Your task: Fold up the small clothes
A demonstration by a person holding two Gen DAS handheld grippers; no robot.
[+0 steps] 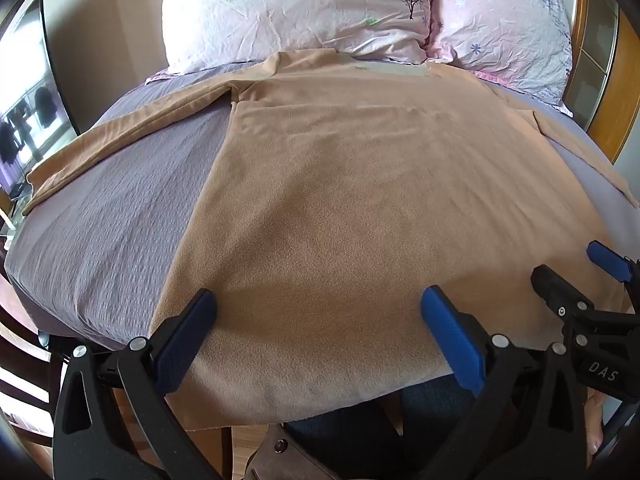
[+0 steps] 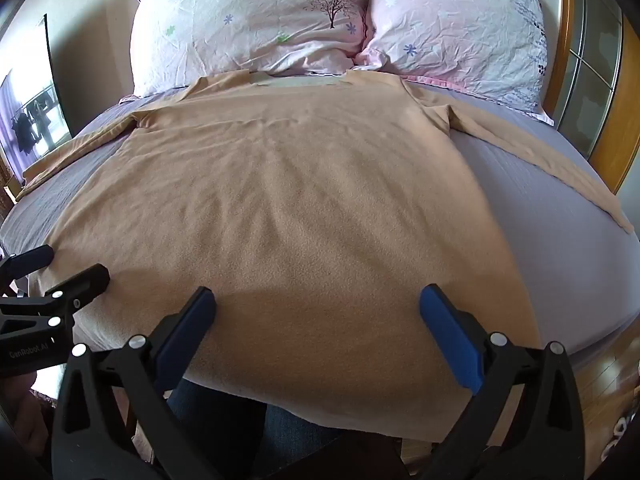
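Left wrist view:
- The left tongs [image 1: 318,316] are hovering over the near hem of the shirt [image 1: 340,184], jaws standing wide apart with nothing between them.
- The shirt is lying flat on the bed [image 1: 108,216], its collar at the far end touching the pillows [image 1: 296,12].
- One sleeve [image 1: 120,132] is stretching out to the left across the grey sheet, and the other is running off to the right edge.
- The near hem is hanging slightly past the near edge of the bed.
- The right tongs [image 1: 576,268] are showing at the right, near the shirt's near right corner, jaws apart.

Right wrist view:
- The right tongs [image 2: 318,316] are hanging over the near hem of the shirt [image 2: 304,184], jaws wide apart and gripping nothing.
- The right sleeve [image 2: 536,168] is lying straight out across the bed [image 2: 560,248] to the right.
- The left tongs [image 2: 68,264] are appearing at the left, just over the shirt's near left corner, jaws apart.
- The pillows [image 2: 260,16] are sitting side by side at the far end.
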